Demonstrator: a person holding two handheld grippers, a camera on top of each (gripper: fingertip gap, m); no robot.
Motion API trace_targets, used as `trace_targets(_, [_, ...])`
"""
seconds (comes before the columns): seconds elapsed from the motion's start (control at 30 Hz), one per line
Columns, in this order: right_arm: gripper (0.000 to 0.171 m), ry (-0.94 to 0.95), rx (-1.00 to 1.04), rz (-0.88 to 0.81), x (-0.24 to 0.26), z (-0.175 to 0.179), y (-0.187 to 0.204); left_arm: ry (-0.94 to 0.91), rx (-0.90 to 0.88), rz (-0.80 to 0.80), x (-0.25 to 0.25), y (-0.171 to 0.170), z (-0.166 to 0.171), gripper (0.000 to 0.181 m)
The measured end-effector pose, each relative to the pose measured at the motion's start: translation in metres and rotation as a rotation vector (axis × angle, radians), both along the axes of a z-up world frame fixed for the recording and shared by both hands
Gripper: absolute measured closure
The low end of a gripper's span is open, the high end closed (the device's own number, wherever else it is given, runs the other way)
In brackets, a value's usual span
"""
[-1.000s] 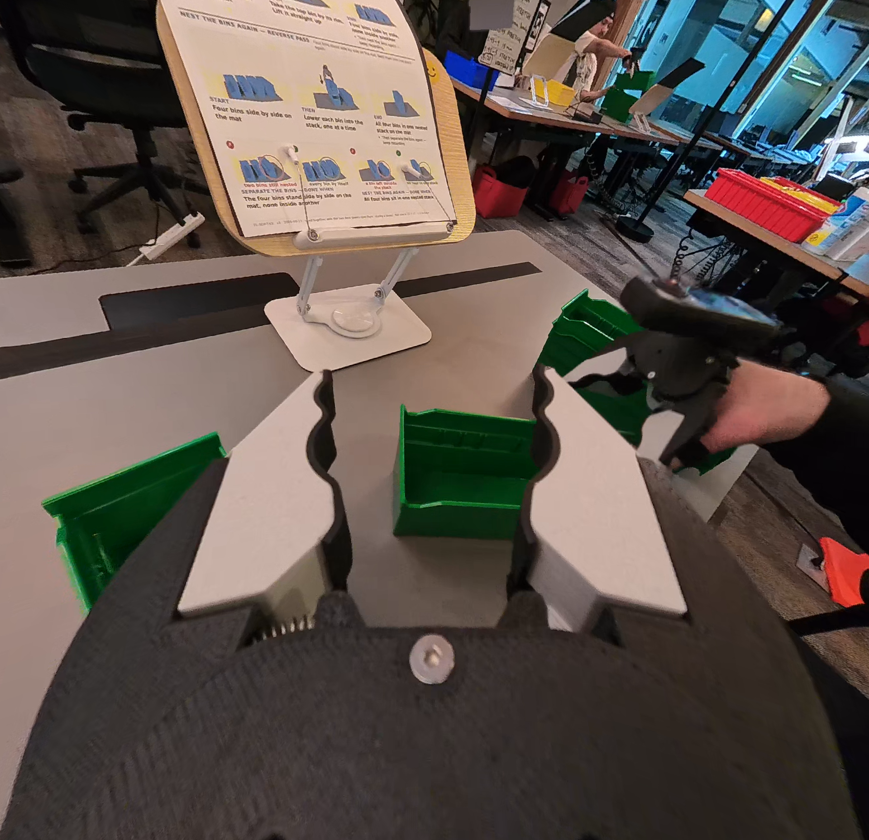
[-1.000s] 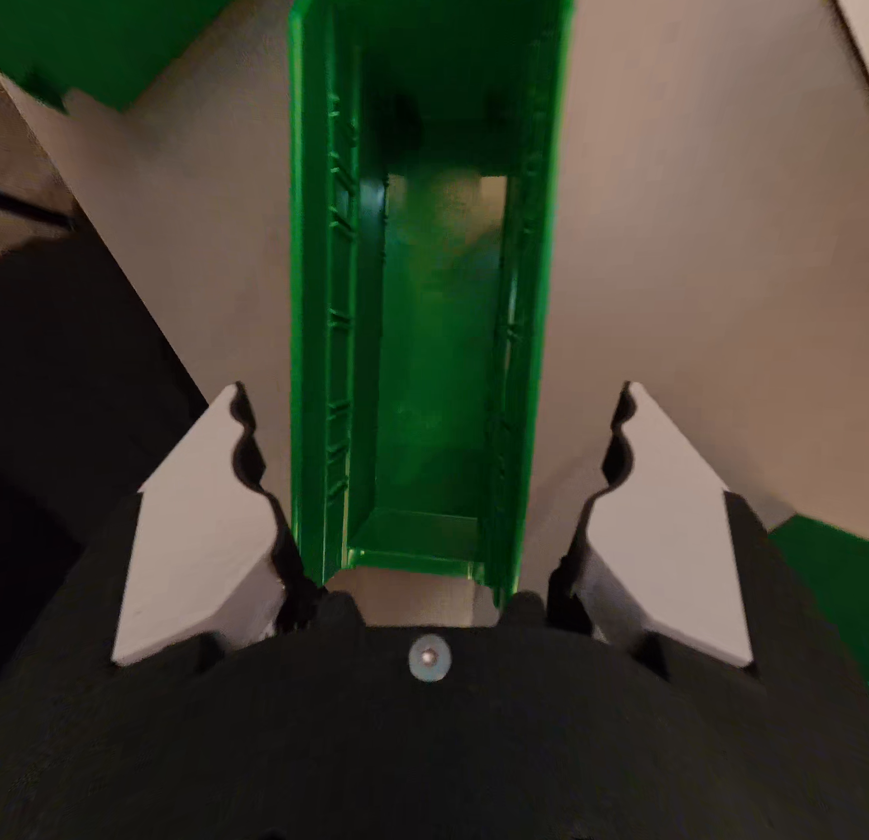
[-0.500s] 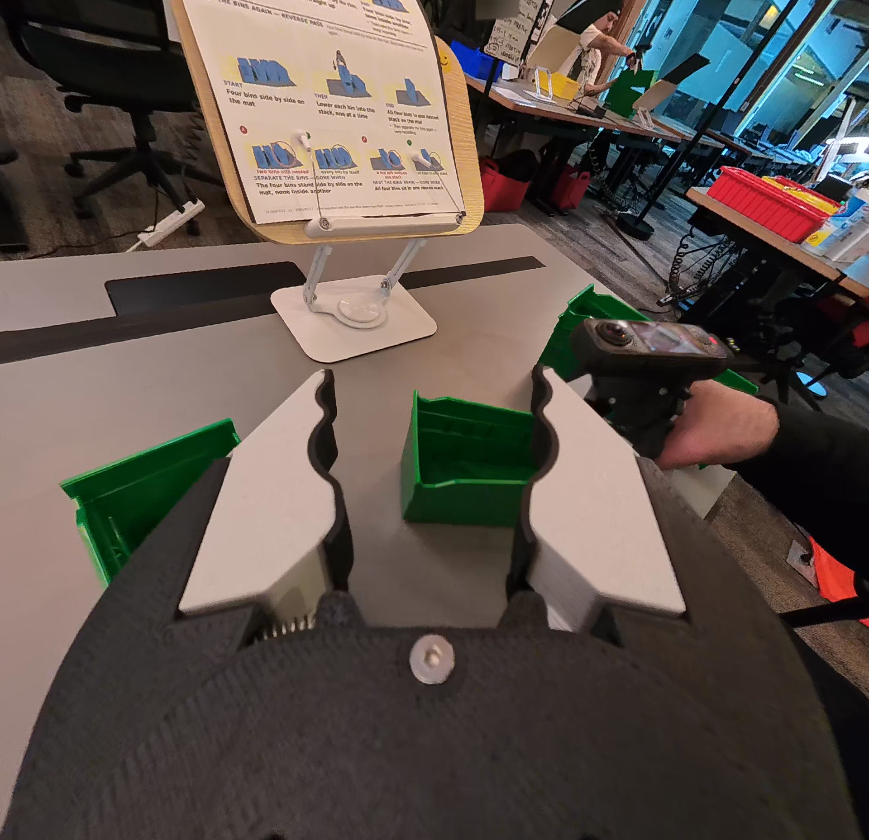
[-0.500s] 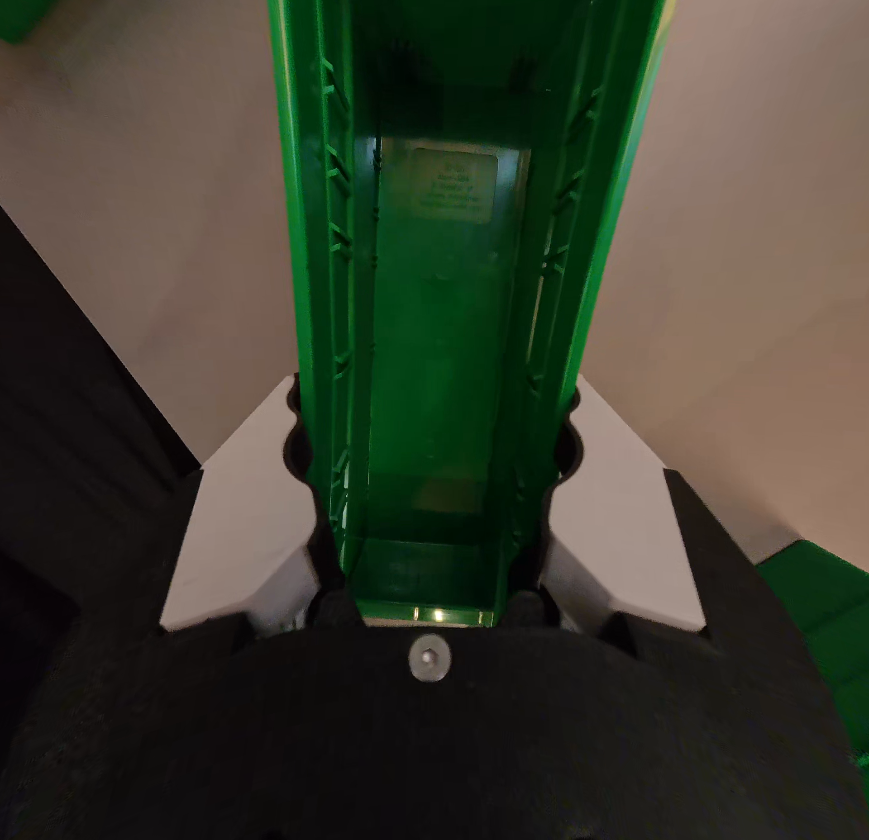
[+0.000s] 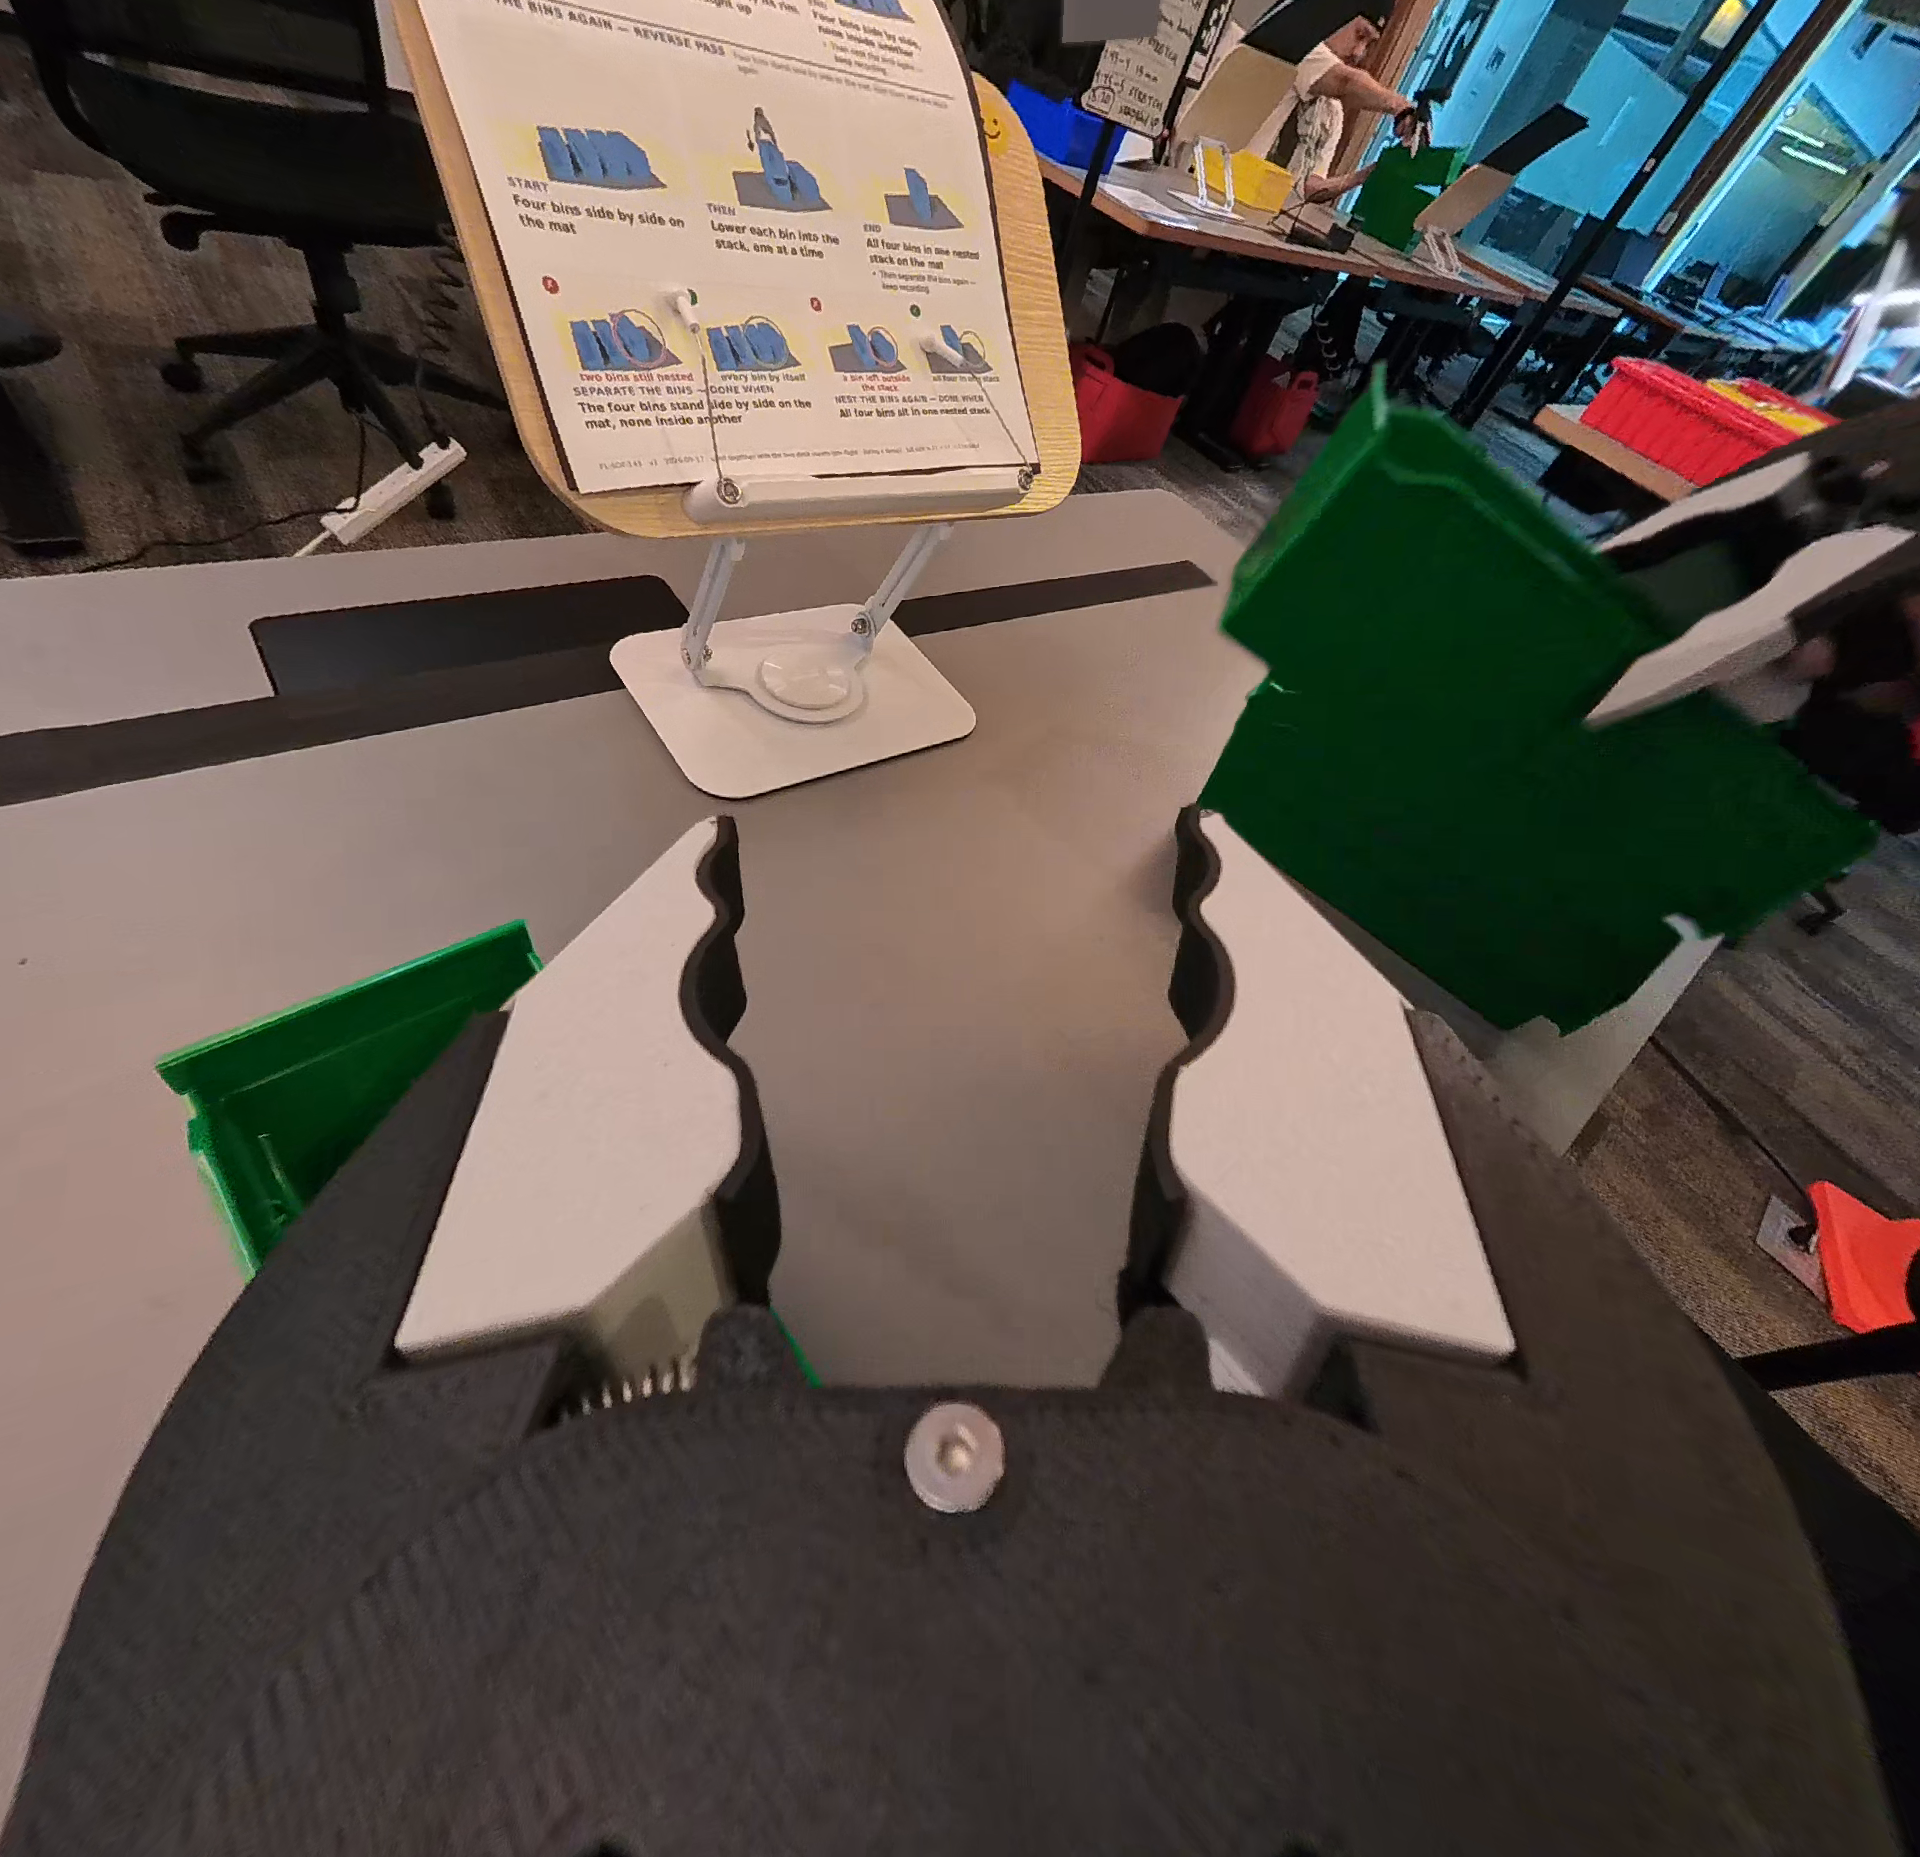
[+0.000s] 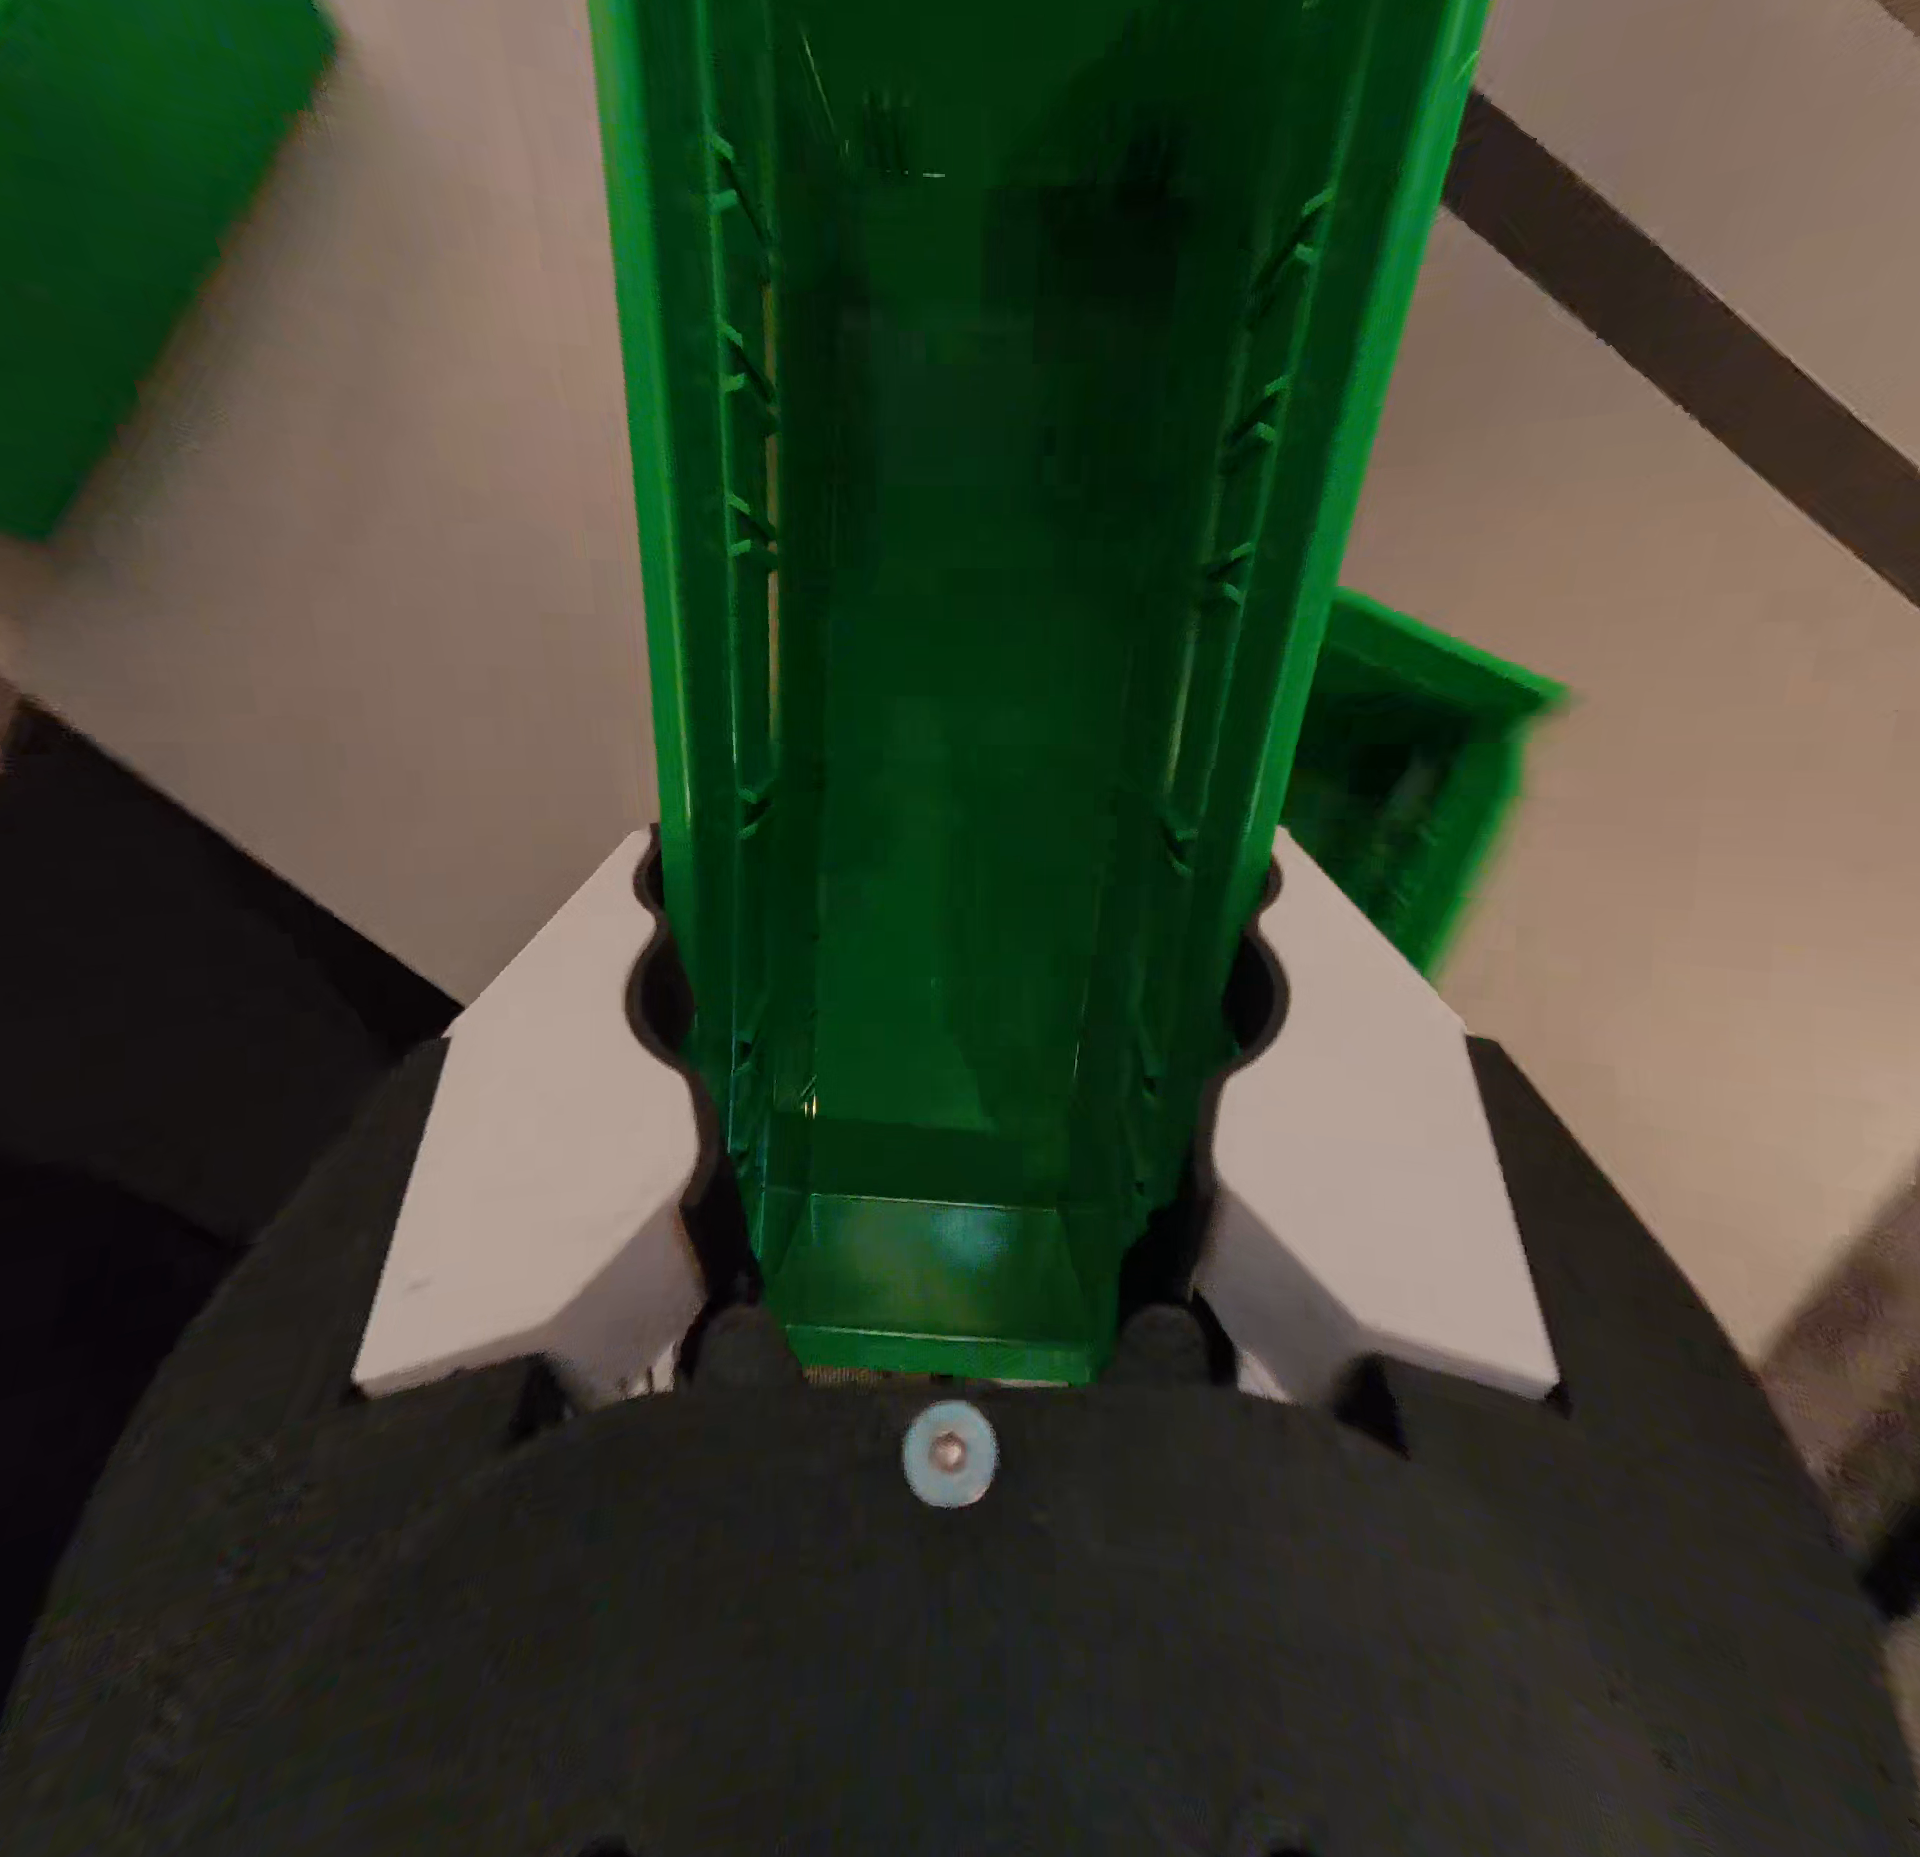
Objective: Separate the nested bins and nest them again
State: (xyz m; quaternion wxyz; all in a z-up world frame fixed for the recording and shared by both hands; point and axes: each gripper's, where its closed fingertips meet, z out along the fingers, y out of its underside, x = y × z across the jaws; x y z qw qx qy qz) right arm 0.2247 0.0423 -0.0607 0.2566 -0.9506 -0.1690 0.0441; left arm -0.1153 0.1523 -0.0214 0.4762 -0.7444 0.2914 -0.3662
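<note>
My right gripper [image 6: 956, 872] is shut on the two long walls of a green bin [image 6: 987, 560] and holds it in the air above the table. In the left wrist view the held bin [image 5: 1403, 581] hangs at the upper right with the right gripper [image 5: 1704, 612] behind it. More green bin [image 5: 1507, 872] shows blurred just below it, at the table's right edge. My left gripper [image 5: 956, 976] is open and empty, low over the grey table. Another green bin [image 5: 343, 1059] stands to its left.
An instruction sheet on a wooden stand [image 5: 748, 249] stands at the back of the table [image 5: 935, 872]. Under the held bin, the right wrist view shows one green bin [image 6: 135, 228] at the upper left and one [image 6: 1423, 768] at the right. Chairs and desks lie beyond.
My right gripper closed on the green bin in the middle of the table and lifted it up and to the right. The left gripper stayed open and hardly moved.
</note>
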Motion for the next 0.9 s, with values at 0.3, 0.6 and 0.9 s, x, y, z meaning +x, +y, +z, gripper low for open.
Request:
trace_targets(0.3, [0.065, -0.015, -0.104, -0.286, 0.122, -0.03, -0.045, 0.023, -0.014, -0.013, 0.008, -0.002, -0.008, 0.098])
trace_targets(0.6, [0.063, -0.011, -0.158, -0.335, 0.109, -0.058, -0.039, 0.035, -0.018, -0.002, 0.006, 0.001, -0.012, 0.098])
trace_targets(0.9, [0.056, 0.033, -0.171, -0.35, 0.114, -0.099, -0.03, 0.036, -0.038, 0.01, -0.002, 0.006, -0.018, 0.098])
